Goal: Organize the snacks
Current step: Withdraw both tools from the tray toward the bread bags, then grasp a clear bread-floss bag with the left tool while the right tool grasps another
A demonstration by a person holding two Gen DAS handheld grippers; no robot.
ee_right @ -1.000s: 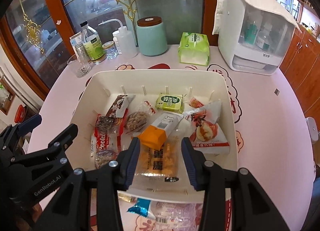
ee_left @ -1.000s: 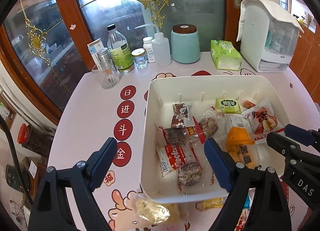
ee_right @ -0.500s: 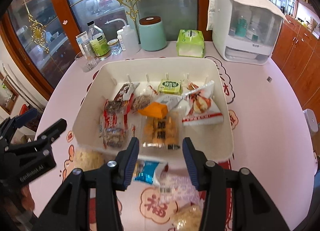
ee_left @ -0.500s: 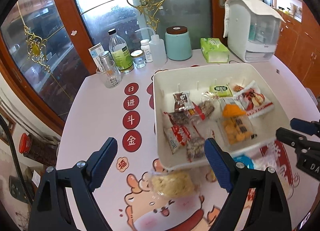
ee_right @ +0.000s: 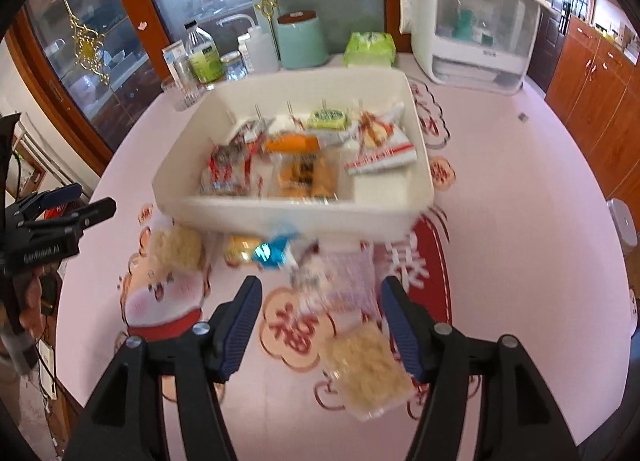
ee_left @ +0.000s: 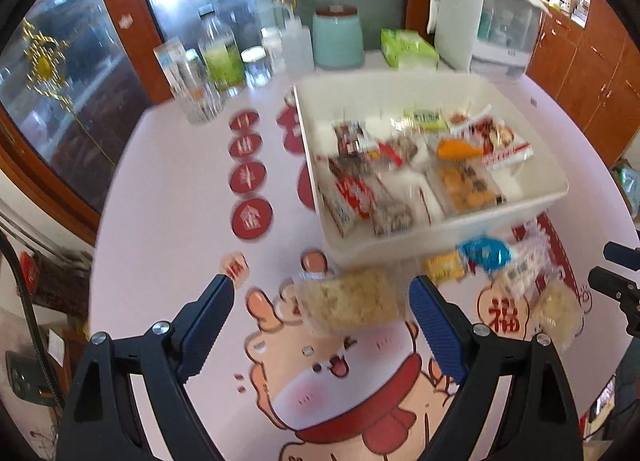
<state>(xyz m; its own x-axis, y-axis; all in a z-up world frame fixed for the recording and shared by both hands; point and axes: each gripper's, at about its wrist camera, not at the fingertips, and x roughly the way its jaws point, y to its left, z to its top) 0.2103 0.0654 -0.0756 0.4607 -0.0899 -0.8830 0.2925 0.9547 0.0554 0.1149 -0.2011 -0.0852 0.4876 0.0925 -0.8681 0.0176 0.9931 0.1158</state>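
A white bin (ee_left: 452, 229) (ee_right: 288, 215) holds several wrapped snacks. Loose snacks lie on the table in front of it: a pale rice-cracker pack (ee_left: 348, 303) (ee_right: 176, 247), a second pale pack (ee_left: 558, 311) (ee_right: 366, 365), a blue-wrapped snack (ee_left: 484, 253) (ee_right: 272, 251), a small yellow pack (ee_left: 444, 265) (ee_right: 240, 247) and a clear plastic pack (ee_left: 524, 269) (ee_right: 340, 281). My left gripper (ee_left: 322, 301) is open and empty, just short of the first pale pack. My right gripper (ee_right: 320, 301) is open and empty above the clear pack and second pale pack.
At the table's back stand a teal jar (ee_left: 338, 39), bottles and a glass (ee_left: 200, 101), a green tissue pack (ee_left: 408, 49) and a white appliance (ee_left: 484, 17). The round table has a pink cartoon cover (ee_left: 180, 189). Wooden cabinets (ee_right: 600, 101) stand to the right.
Both grippers have pulled back from over the bin toward the table's near edge, and the loose snacks in front of the bin have come into view. Both stay open.
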